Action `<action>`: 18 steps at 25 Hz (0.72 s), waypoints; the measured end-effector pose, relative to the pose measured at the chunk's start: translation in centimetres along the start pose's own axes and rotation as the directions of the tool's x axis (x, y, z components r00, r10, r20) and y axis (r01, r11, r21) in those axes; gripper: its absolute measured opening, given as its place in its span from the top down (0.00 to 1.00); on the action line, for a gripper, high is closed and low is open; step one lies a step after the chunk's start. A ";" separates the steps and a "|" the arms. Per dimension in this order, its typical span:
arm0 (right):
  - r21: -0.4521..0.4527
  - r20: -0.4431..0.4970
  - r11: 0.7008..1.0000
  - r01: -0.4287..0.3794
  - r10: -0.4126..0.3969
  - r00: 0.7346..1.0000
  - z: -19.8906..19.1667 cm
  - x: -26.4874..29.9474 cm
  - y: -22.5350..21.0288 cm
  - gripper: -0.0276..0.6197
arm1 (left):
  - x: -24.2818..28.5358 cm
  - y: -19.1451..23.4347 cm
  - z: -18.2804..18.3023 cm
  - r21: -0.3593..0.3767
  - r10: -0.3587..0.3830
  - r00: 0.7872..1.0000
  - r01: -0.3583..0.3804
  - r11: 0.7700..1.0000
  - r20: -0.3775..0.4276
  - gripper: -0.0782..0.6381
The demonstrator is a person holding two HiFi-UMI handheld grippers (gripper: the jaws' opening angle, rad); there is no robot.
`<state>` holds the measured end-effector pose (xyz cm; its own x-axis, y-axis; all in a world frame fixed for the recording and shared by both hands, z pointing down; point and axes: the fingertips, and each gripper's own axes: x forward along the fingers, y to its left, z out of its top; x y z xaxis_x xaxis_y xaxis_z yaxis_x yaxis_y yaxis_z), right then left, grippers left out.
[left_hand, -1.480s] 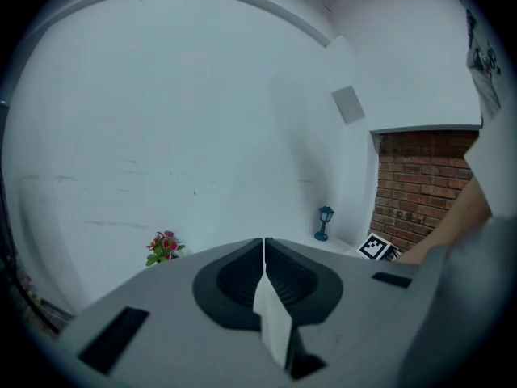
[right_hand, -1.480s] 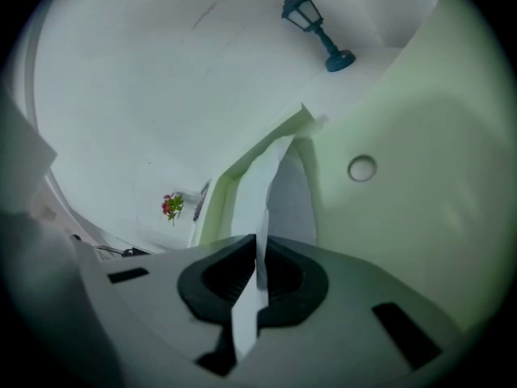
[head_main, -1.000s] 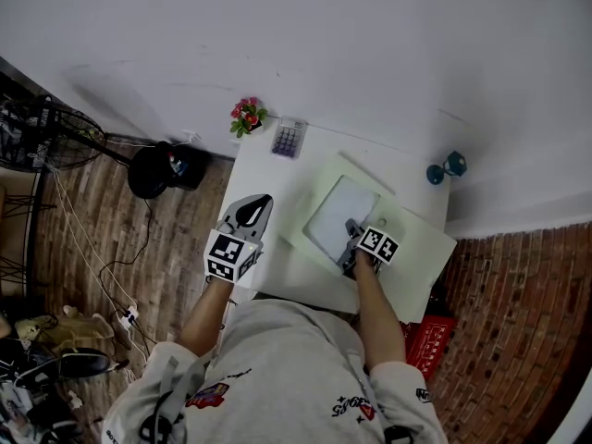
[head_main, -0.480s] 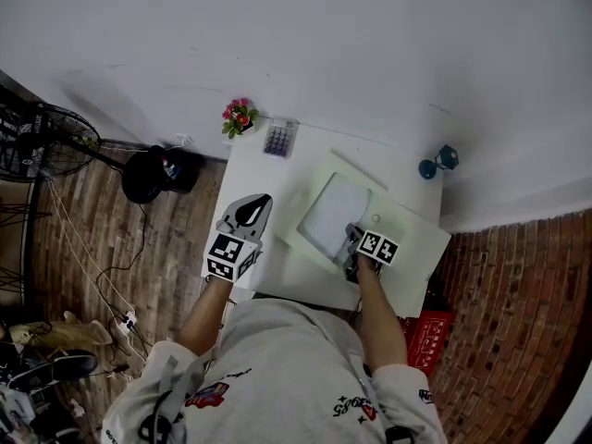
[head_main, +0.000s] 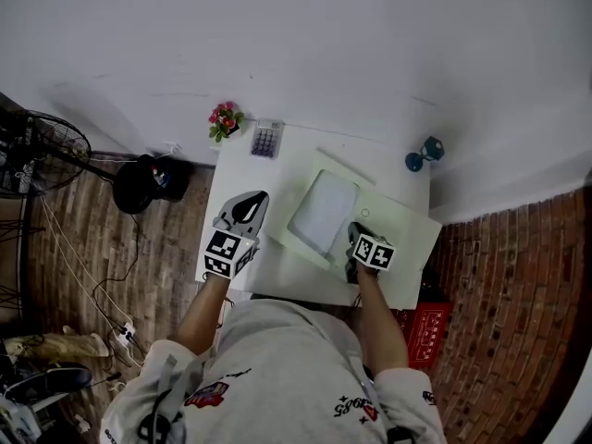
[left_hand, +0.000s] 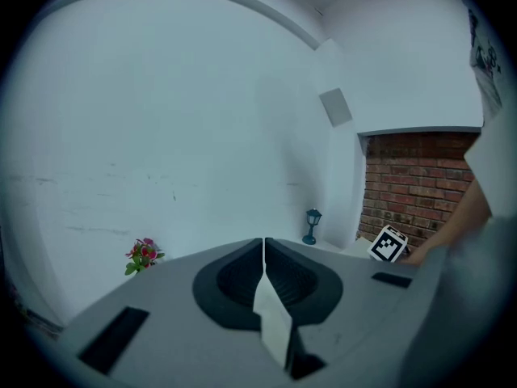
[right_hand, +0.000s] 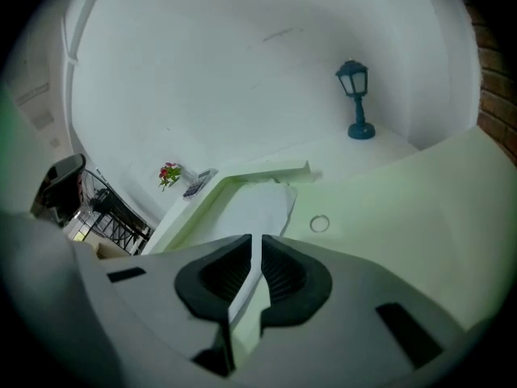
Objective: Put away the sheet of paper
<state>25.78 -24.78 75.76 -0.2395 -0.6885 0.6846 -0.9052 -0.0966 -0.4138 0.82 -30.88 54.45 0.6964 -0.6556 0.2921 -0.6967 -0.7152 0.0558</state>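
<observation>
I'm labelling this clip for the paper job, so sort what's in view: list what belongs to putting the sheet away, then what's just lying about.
Belongs to the job:
- sheet of paper
- pale green folder, which the sheet lies on

Just lying about:
- flower pot
- calculator
- small blue lamp
- floor fan, beside the table

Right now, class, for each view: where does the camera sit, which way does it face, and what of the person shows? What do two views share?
Head view: on the person's head, looking steeply down at the table; torso, forearms, left gripper and right gripper show.
Left gripper view: rides that gripper, facing the far wall; shut jaws and shirt show.
Right gripper view: rides that gripper, tilted down at the sheet of paper; jaws have just closed to a slit, nothing clearly between.
Both gripper views share flowers and lamp.
</observation>
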 end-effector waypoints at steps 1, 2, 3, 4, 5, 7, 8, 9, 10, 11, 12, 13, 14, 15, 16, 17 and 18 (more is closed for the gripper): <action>-0.026 0.014 1.000 0.004 -0.004 1.000 0.3 -0.5 0.0 0.90 | 0.2 -0.1 0.2 0.004 -0.004 1.000 0.004 1.000 0.007 0.85; -0.055 0.023 0.998 0.010 -0.009 1.000 0.5 -1.0 0.1 0.92 | 0.4 -0.3 0.3 0.008 -0.008 1.000 0.007 1.000 0.018 0.85; -0.091 0.028 0.996 0.016 -0.014 1.000 0.5 -1.4 0.1 0.94 | 0.6 -0.4 0.5 0.011 -0.011 1.000 0.011 1.000 0.027 0.85; -0.136 0.030 0.990 0.023 -0.019 0.999 0.6 -1.8 0.3 0.94 | 0.8 -0.6 0.7 0.014 -0.015 0.999 0.015 1.000 0.029 0.85; -0.188 0.031 0.982 0.029 -0.023 0.999 0.5 -2.2 0.6 0.94 | 0.9 -0.8 0.8 0.015 -0.021 0.999 0.021 1.000 0.026 0.85; -0.282 0.047 0.959 0.040 -0.028 0.999 0.5 -3.1 1.3 0.94 | 1.2 -1.3 0.8 0.019 -0.036 0.999 0.036 0.999 0.020 0.85; -0.313 0.062 0.949 0.042 -0.024 0.998 0.5 -3.7 1.8 0.94 | 1.3 -1.5 0.9 0.023 -0.044 0.999 0.043 0.999 0.021 0.85; -0.335 0.080 0.941 0.042 -0.016 0.997 0.6 -4.2 2.2 0.94 | 1.4 -1.7 1.0 0.027 -0.050 0.998 0.050 0.998 0.027 0.85; -0.351 0.102 0.936 0.041 -0.005 0.995 0.9 -4.8 2.7 0.94 | 1.5 -1.9 1.2 0.031 -0.056 0.998 0.055 0.998 0.034 0.85; -0.363 0.124 0.931 0.039 0.006 0.992 1.3 -5.3 3.2 0.94 | 1.6 -2.1 1.4 0.034 -0.061 0.997 0.059 0.998 0.040 0.85; -0.375 0.145 0.926 0.039 0.017 0.989 1.8 -5.7 3.8 0.95 | 1.7 -2.1 1.5 0.036 -0.065 0.997 0.063 0.997 0.044 0.85; -0.386 0.163 0.921 0.040 0.026 0.986 2.3 -6.1 4.2 0.95 | 1.9 -2.2 1.7 0.039 -0.068 0.997 0.066 0.997 0.047 0.85; -0.397 0.180 0.917 0.043 0.032 0.983 2.9 -6.5 4.6 0.95 | 2.0 -2.3 1.9 0.041 -0.071 0.996 0.069 0.997 0.049 0.85; -0.405 0.197 0.913 0.048 0.036 0.980 3.6 -6.8 5.0 0.95 | 2.1 -2.4 2.0 0.043 -0.073 0.996 0.071 0.997 0.050 0.85; -0.408 0.216 0.911 0.051 0.042 0.975 4.3 -7.2 5.3 0.95 | 2.2 -2.5 2.2 0.046 -0.075 0.996 0.073 0.996 0.050 0.85; -0.409 0.238 0.911 0.054 0.049 0.970 5.1 -7.7 5.7 0.95 | 2.2 -2.6 2.4 0.048 -0.077 0.996 0.075 0.996 0.050 0.85; -0.408 0.262 0.911 0.055 0.059 0.963 6.0 -8.2 6.1 0.95 | 2.3 -2.7 2.5 0.051 -0.079 0.996 0.076 0.996 0.051 0.85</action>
<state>24.35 -24.04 64.07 -0.1918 -0.8571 0.4782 -0.9814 0.1669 -0.0944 4.70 -31.09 52.56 0.7568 -0.6088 0.2378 -0.6321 -0.7743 0.0295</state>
